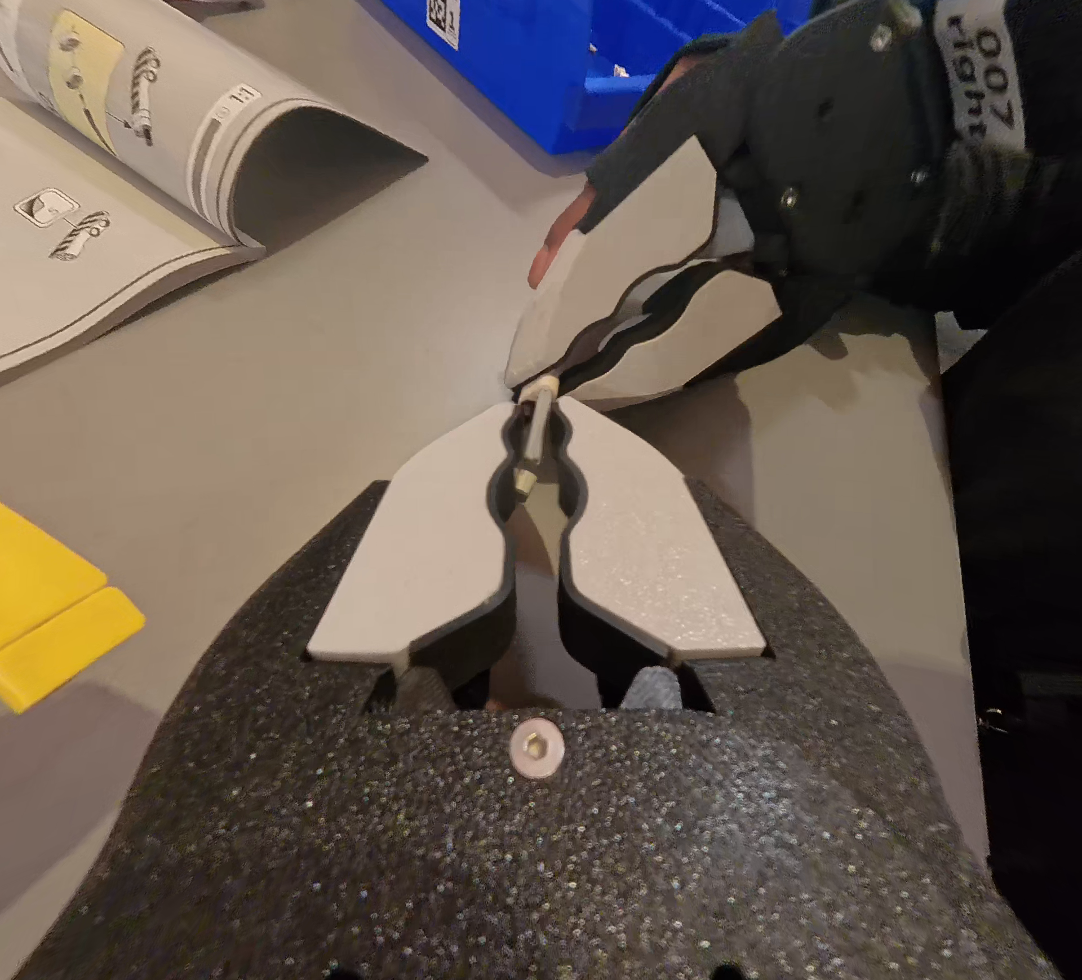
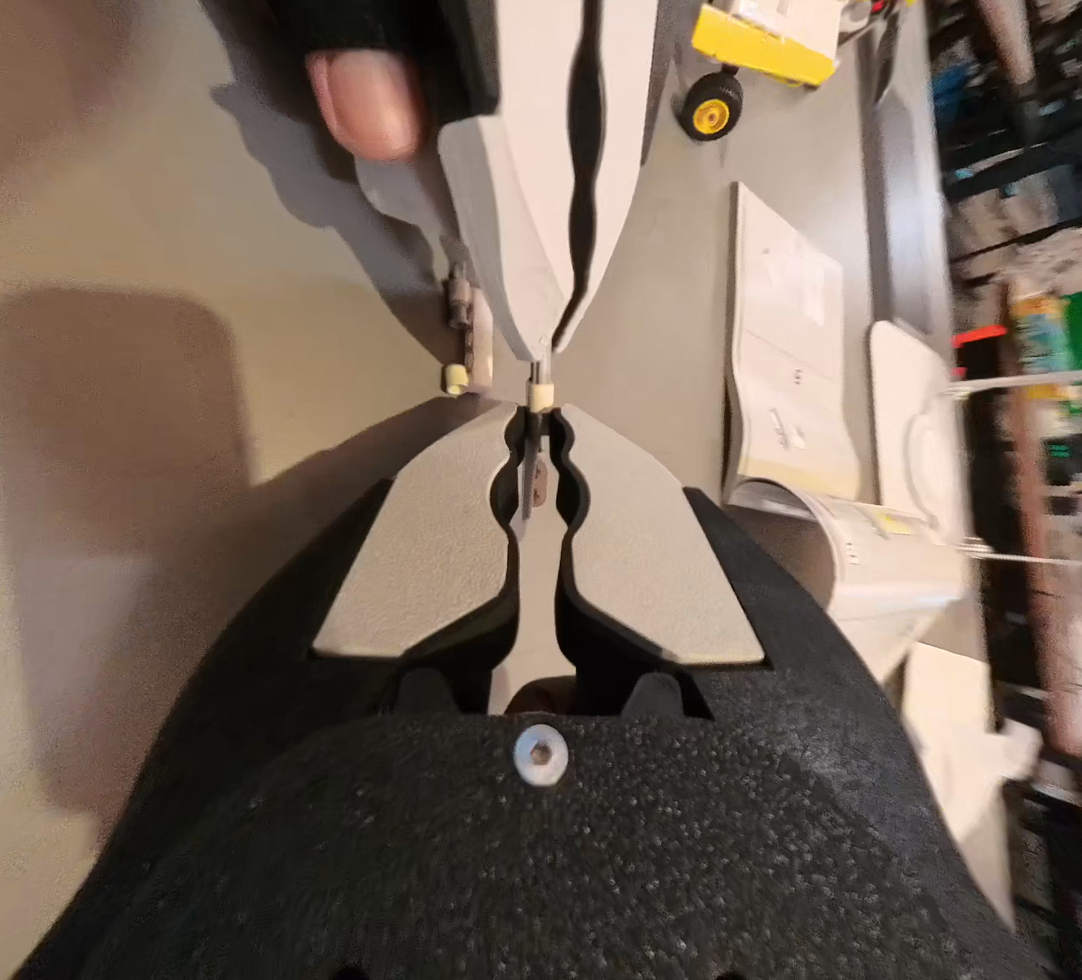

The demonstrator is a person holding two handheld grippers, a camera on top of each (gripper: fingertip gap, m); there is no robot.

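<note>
The thin grey axle (image 1: 538, 434), light, stiff and slippery, hangs just above the table (image 1: 293, 395), my left gripper (image 1: 536, 413) pinching its shaft, my right gripper (image 2: 536, 413) nipping the cream bush (image 2: 540, 395).

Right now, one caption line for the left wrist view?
Left tool and right tool meet tip to tip on a grey axle with cream bushes, over a grey table.

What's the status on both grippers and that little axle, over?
Left gripper and right gripper tip to tip, both shut on one thin grey axle with cream bushes. Loose cream bush and dark pin lie beside. Open booklet further off.
</note>
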